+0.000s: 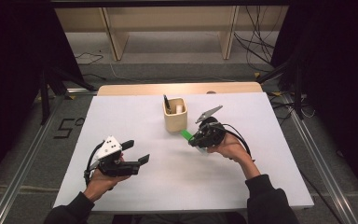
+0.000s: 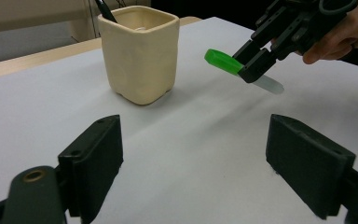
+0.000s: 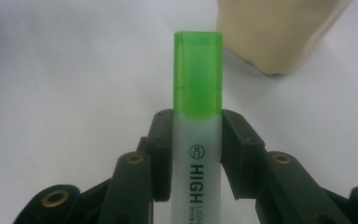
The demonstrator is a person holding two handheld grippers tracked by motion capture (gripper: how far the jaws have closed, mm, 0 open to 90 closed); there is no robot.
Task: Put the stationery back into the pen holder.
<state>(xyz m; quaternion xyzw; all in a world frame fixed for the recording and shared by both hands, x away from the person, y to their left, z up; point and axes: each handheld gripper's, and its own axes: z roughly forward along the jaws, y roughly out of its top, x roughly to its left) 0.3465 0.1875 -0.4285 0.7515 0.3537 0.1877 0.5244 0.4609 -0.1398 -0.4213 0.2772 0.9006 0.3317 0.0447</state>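
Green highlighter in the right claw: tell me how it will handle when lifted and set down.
The highlighter looks stiff: it juts straight out of the right claw without sagging. Its smooth plastic barrel may slip in the grip. Probably light, being slim. Its flat-sided cap suggests it would rest rather than roll on the table.

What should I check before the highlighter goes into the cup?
1. Grip: right gripper fingers clamp the highlighter on both sides: ok.
2. Cap: green cap on, pointing at the cup: ok.
3. Lift: highlighter off the table, seen from the left gripper view: ok.
4. Cup room: a black pen and a white item already inside; free space: cannot tell.
5. Left gripper: open, aside from the path: ok.
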